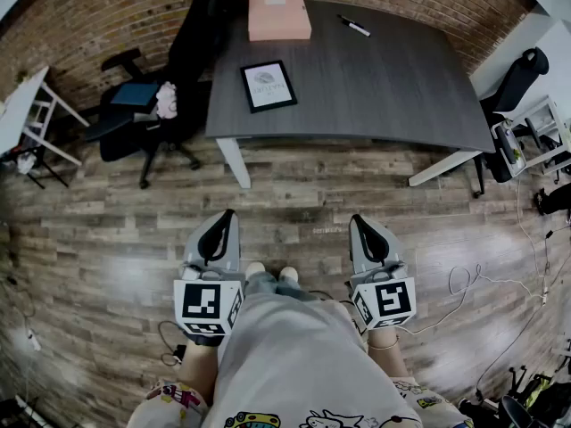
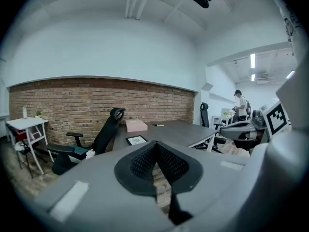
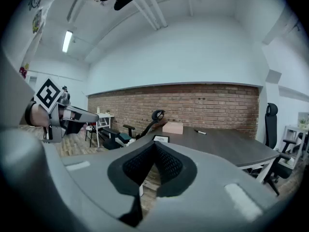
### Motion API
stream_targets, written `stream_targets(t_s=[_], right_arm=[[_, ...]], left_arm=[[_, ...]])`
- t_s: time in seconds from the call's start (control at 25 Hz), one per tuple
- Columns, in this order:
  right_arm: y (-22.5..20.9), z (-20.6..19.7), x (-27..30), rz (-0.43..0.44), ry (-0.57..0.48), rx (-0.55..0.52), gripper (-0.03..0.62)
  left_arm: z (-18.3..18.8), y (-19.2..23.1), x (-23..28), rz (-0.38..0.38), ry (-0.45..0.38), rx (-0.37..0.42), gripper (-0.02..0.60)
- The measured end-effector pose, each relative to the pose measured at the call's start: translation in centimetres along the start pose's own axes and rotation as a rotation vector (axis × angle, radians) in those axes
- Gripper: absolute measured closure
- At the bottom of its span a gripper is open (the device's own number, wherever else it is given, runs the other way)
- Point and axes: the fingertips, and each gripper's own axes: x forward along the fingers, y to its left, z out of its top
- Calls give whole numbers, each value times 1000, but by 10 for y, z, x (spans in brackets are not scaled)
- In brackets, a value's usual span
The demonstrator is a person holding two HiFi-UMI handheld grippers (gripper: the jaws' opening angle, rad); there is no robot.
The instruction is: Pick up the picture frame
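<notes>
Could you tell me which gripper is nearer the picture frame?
Left. The left gripper is short and slightly left of the picture frame; the right gripper is farther right.

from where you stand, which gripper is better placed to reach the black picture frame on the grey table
Left, probably. The black picture frame lies near the left front corner of the grey table, closer to the left gripper than the right gripper. Both are shut and empty.

One frame [image 1: 268,86], one box [image 1: 279,16], one pen [image 1: 354,26], maybe three chairs [image 1: 134,116].
</notes>
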Motion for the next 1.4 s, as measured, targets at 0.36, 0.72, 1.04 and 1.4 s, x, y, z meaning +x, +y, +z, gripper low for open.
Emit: stream_targets(t_s=[0.36,0.72,1.04,1.4], right_arm=[[-10,4,-9,30,-34,67,509],[-13,-6,8,70,-24,121,457],[-24,2,62,71,0,120,436],[-37,39,161,76,-8,120,434]], left_arm=[[5,-12,-6,-4,-22,-7,534],[-4,-7,3,-11,17,-9,493],[-1,21,55,-43,41,-35,454],[27,82,131,-72,28,-44,445]])
